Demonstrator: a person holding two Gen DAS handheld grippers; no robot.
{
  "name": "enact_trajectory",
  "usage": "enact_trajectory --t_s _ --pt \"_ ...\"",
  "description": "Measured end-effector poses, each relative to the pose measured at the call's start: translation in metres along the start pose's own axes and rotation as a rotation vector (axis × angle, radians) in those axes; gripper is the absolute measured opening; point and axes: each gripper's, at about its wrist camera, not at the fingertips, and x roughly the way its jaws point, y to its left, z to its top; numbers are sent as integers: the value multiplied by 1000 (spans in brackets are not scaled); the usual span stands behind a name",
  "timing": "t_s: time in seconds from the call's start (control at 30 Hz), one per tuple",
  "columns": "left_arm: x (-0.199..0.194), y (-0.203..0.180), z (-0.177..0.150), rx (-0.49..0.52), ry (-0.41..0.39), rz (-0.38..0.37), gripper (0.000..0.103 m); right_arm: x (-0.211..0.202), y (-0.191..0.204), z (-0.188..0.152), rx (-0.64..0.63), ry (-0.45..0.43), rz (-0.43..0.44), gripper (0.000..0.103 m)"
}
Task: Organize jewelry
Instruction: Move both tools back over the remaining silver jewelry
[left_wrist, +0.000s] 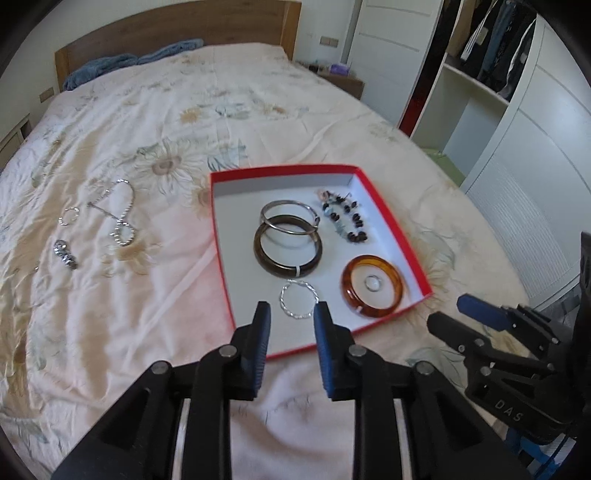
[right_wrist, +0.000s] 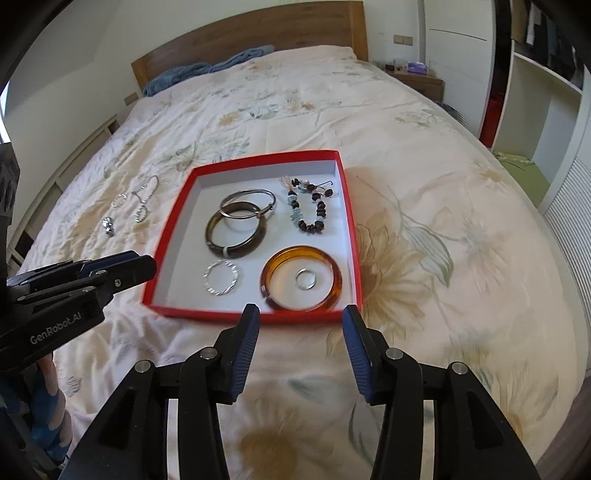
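White letters "DAS" stand on the black body of the right hand-held gripper (left_wrist: 476, 314), at four o'clock. "GenRobot.AI" is printed on the left hand-held gripper (right_wrist: 125, 267), at nine o'clock.

One red box (right_wrist: 352, 236) lies on the bed (right_wrist: 424, 155). Inside it: three bangles, one silver (right_wrist: 236, 194), one dark brown (right_wrist: 216, 242) and one amber (right_wrist: 325, 258); one beaded bracelet (right_wrist: 320, 214); one twisted silver ring (right_wrist: 220, 282); one small plain ring (right_wrist: 306, 278). On the bedspread outside: one twisted ring (left_wrist: 69, 215), one bead chain (left_wrist: 123, 214) and one sparkly piece (left_wrist: 65, 254). Two tools: left (left_wrist: 291, 321), right (right_wrist: 300, 325).
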Motion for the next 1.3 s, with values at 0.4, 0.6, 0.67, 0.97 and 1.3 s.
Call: enact_trajectory --t_s 0.4,0.6,0.67,0.97,1.3 --pt "-101 25 -30 -53 -182 5 23 -86 33 -31 -16 -109 -5 52" --pt "-148 66 -64 -89 -213 34 23 -123 59 -35 -42 -179 20 52" --pt "-159 85 -77 -116 -189 46 23 -133 70 -36 -53 -198 35 52" --pt "-224 166 -136 -220 -231 154 24 -176 126 -47 -126 -269 115 52" --pt "-273 225 -170 -348 -300 227 30 -209 162 -55 -190 -333 171 52"
